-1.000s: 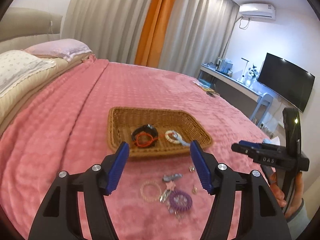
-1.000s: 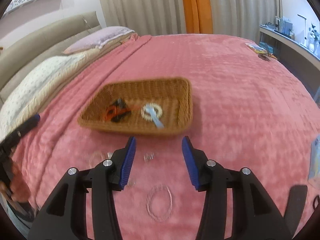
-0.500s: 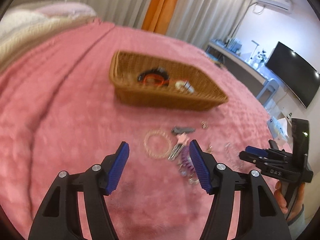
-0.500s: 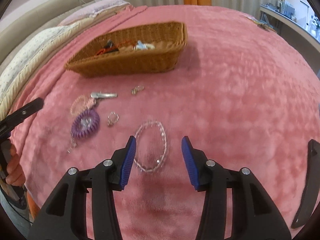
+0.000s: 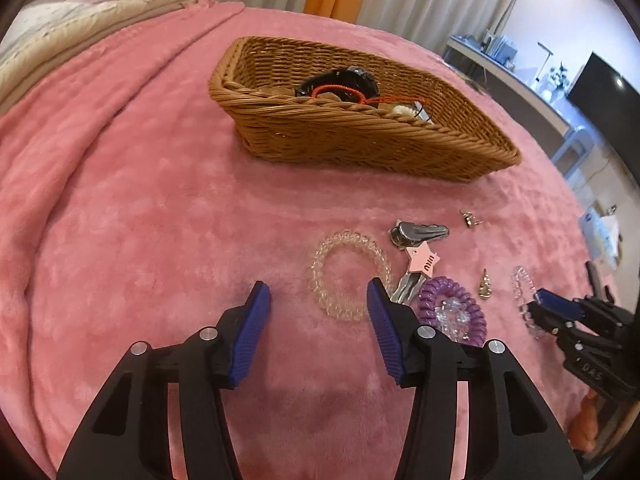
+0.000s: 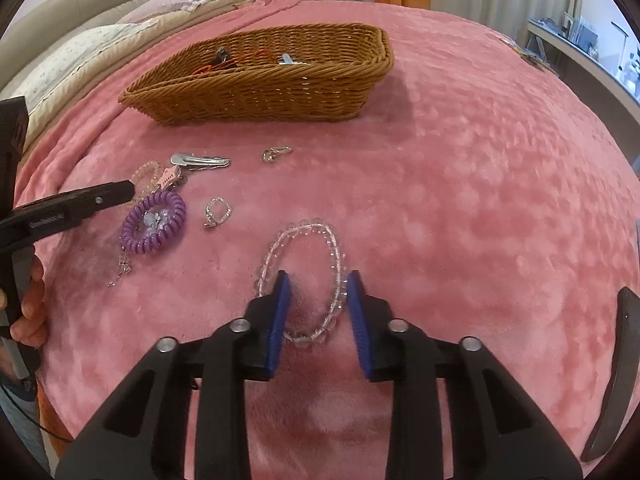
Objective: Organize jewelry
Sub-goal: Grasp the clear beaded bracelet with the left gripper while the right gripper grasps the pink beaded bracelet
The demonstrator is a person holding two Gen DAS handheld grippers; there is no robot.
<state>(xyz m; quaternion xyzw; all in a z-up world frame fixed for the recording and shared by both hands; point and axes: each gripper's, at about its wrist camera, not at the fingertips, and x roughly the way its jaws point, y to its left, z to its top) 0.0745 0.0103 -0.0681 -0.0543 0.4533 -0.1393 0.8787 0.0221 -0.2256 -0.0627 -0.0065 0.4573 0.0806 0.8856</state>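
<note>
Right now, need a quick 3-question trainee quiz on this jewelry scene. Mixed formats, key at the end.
1. True or false: the right gripper is shut on the clear bead bracelet.
2. Multiple choice: where does the purple coil hair tie lie? A) in the wicker basket B) on the pink blanket C) between the left gripper's fingers
3. Fill in: the ring nearest the left gripper's open fingers is the clear ____ hair tie.

Key: 1 false, its fingers are open with the bracelet's near end between them; 2 B; 3 coil.
</note>
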